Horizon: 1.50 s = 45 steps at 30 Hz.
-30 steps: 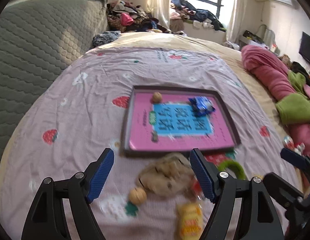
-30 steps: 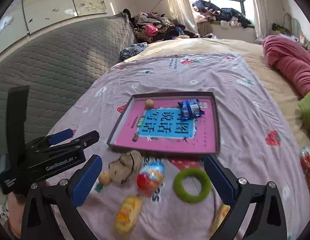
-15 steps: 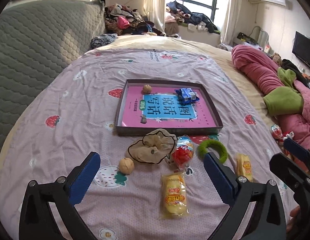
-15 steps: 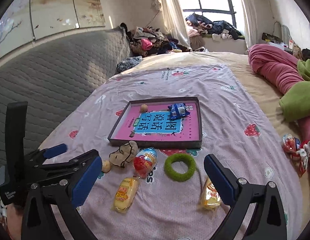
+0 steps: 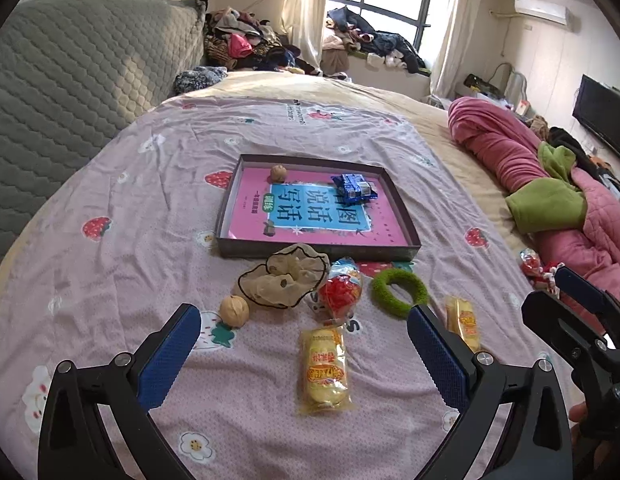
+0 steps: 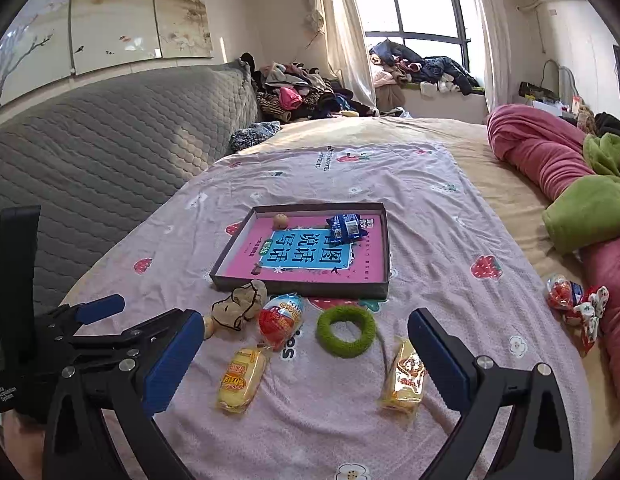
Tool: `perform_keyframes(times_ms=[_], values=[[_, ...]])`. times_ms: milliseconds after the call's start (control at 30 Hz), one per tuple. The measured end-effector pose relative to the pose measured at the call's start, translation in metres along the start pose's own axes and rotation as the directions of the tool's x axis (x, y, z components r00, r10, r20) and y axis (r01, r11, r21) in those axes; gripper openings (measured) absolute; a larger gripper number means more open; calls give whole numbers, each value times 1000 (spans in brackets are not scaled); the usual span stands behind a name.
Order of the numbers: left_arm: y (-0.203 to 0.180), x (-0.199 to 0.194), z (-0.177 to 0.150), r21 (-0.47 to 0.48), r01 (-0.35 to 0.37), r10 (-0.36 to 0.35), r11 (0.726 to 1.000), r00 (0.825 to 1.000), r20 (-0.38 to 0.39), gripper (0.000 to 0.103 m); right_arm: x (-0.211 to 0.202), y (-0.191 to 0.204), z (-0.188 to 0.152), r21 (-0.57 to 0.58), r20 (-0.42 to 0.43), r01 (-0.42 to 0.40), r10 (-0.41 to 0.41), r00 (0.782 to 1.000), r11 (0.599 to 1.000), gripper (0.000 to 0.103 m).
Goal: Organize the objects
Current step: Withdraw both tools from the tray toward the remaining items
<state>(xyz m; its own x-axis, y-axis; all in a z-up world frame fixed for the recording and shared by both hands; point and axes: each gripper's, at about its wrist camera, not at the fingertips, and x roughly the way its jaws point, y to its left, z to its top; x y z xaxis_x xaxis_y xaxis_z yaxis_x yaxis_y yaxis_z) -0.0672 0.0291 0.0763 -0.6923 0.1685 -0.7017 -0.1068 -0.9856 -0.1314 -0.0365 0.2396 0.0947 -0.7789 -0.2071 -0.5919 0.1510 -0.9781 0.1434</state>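
Both grippers hover over a bed covered by a lilac sheet (image 5: 109,264) printed with strawberries. The left gripper (image 5: 303,354) has its blue-padded fingers (image 5: 167,356) spread as wide as they go, with nothing held; a yellow snack pack (image 5: 325,368) lies on the sheet in the gap between them, untouched. The right gripper (image 6: 303,354) is likewise wide open and empty.

A shallow dark tray (image 6: 384,248) sits further back on the sheet, with a pink and blue book lining its floor. Inside it lie a walnut (image 6: 281,221) near the far left corner and a blue wrapped packet (image 6: 345,228) toward the far right.

Just in front of the tray, loose on the sheet, lie a beige scrunchie (image 5: 287,282), a second walnut (image 5: 234,311) to its left, a red-and-white egg-shaped treat (image 6: 281,320), a green ring (image 6: 346,331), and a second yellow snack pack (image 6: 404,376) near the right gripper's right finger. More wrapped items (image 6: 574,300) rest far right beside a pink quilt (image 6: 538,152).
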Motion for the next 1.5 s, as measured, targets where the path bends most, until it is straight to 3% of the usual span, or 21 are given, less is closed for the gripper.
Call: perform_keyframes(times_ms=[167, 300, 733, 1233, 1500], values=[[1, -14, 0, -6, 8, -8, 1000, 1000, 23, 103, -6, -3, 1, 31, 8, -37, 37, 999, 999, 103], [1, -21, 1, 10, -8, 7, 1000, 999, 42, 103, -5, -1, -1, 12, -35, -5, 5, 999, 1000, 103], [9, -16, -18, 23, -56, 55, 998, 998, 18, 103, -9, -6, -13, 10, -43, -7, 7, 999, 1000, 103], [-1, -8, -56, 76, -28, 27, 997, 999, 18, 103, 5, -2, -40, -93, -46, 90, -95, 994, 992, 103], [8, 1, -61, 68, -39, 38, 997, 999, 9, 103, 26, -2, -50, -108, -83, 87, -97, 992, 990, 103]])
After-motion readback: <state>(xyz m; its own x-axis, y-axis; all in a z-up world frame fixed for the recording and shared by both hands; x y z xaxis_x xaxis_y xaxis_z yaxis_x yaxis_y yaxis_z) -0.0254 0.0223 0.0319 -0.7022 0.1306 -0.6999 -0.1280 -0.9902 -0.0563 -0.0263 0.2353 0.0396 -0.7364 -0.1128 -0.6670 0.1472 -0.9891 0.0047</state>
